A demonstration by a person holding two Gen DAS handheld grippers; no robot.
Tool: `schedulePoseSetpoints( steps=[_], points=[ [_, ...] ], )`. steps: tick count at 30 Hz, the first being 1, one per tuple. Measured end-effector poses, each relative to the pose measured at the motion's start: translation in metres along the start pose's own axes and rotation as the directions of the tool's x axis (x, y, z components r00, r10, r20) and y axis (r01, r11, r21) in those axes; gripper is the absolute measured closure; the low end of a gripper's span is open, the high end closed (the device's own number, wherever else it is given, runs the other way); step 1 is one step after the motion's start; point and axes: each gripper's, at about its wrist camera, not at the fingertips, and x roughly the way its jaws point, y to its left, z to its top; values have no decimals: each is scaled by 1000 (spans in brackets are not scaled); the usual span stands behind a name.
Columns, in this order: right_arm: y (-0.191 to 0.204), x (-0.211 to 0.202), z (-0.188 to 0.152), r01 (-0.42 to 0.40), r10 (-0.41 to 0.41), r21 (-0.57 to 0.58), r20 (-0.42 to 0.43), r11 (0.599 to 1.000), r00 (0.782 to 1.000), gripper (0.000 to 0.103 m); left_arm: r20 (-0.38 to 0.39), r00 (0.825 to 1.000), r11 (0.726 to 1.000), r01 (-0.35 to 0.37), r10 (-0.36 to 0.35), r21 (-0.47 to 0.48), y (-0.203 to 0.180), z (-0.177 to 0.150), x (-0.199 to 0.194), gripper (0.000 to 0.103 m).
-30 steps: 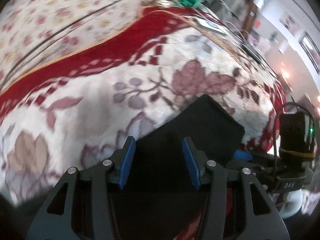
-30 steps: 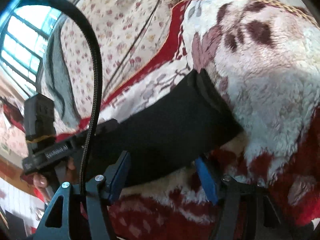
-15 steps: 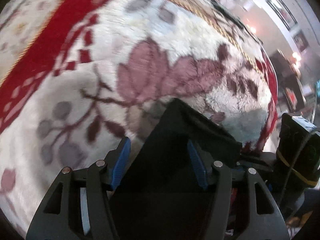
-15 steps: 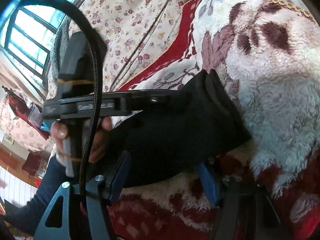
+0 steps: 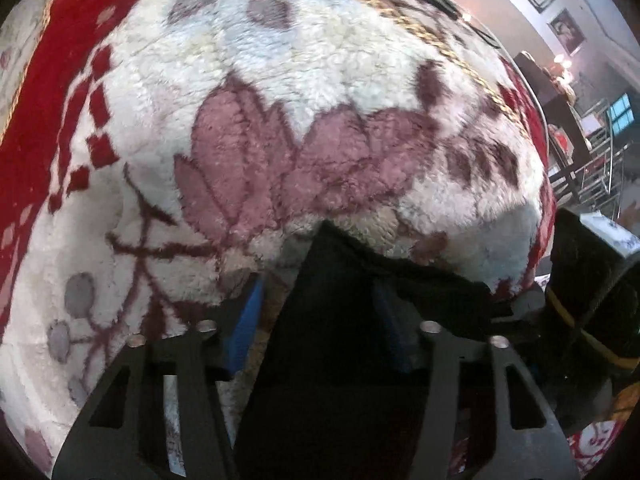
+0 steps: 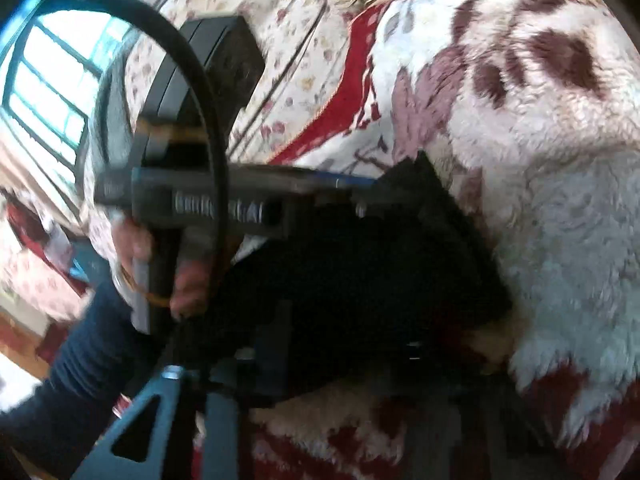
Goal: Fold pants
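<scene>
On a thick plush blanket (image 5: 248, 92) patterned with white pile, mauve flowers and red borders, a folded pair of black pants (image 5: 340, 344) lies as a compact dark bundle. In the left wrist view the left gripper (image 5: 320, 320) sits low over the near end of that bundle, its two blue-padded fingers (image 5: 246, 320) spread apart with the black cloth running up between them. The left pad shows clearly against the blanket; the right pad is dim against the fabric, and whether either pad touches the cloth cannot be made out. The far corner of the pants rises to a point against the pile, with a ragged folded edge trailing off to the right.

At the right edge of that view a dark block bound with a yellow band (image 5: 588, 304) is cut off by the frame.

The right wrist view is heavily smeared. The pants (image 6: 360, 280) show as a black wedge on the blanket (image 6: 540, 160), its pointed corner up and its right edge layered. The right gripper (image 6: 344, 364) is mostly lost: one dark finger stands in front of the cloth, the other side dissolves into shadow and blur, so it is impossible to say whether its tongs are apart or closed. Across the left of the view the other handheld unit reaches its blue-edged tip onto the top of the pants, gripped by a hand (image 6: 160, 264) in a dark sleeve. A black cable (image 6: 192, 80) arcs over it. Behind lie a floral sheet (image 6: 296, 40) and a bright window (image 6: 44, 80).
</scene>
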Motion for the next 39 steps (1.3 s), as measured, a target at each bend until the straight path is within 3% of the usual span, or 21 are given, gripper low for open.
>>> schedulePoseSetpoints(
  steps=[1,5,13,18,25,30,32,34,35,37,38,39],
  points=[
    [2,1,0,7,-7,-11,0,1000,1000,80,9,1000,1000,26,-26,2,-4,-3,-2,76],
    [1,-1,1,-14,14,0,1,1000,1000,85,43,998,999,-42,41,22,-19,-8,-6,93],
    [13,-24,8,-164,168,-56,78,985,983,90,195,980,999,-40,44,-25,-36,-22,-60,94],
    [49,-35,13,-209,225,-162,84,964,971,90,295,949,993,-90,109,-77,-48,-38,-116,94],
    [130,-26,2,-243,265,-365,10,899,964,90,404,891,967,-122,206,-223,-24,-115,-191,94],
    [181,15,-29,-268,241,-481,-117,835,963,90,436,853,916,-110,287,-387,-4,-197,-219,94],
    [193,41,-48,-255,198,-513,-165,819,966,88,426,834,874,-128,351,-469,8,-233,-223,93],
    [203,73,-64,-231,135,-536,-213,812,968,77,412,822,826,-120,394,-550,21,-265,-228,93],
    [206,87,-72,-240,122,-531,-248,812,961,73,413,816,802,-100,405,-589,28,-283,-231,93],
    [210,98,-80,-284,152,-510,-285,812,946,53,416,793,759,-88,445,-645,32,-309,-240,90],
    [212,96,-80,-326,192,-496,-302,805,934,51,406,775,732,-105,484,-673,31,-322,-246,87],
    [213,93,-78,-392,250,-465,-339,794,907,51,407,760,718,-110,506,-688,28,-332,-252,85]
  ],
)
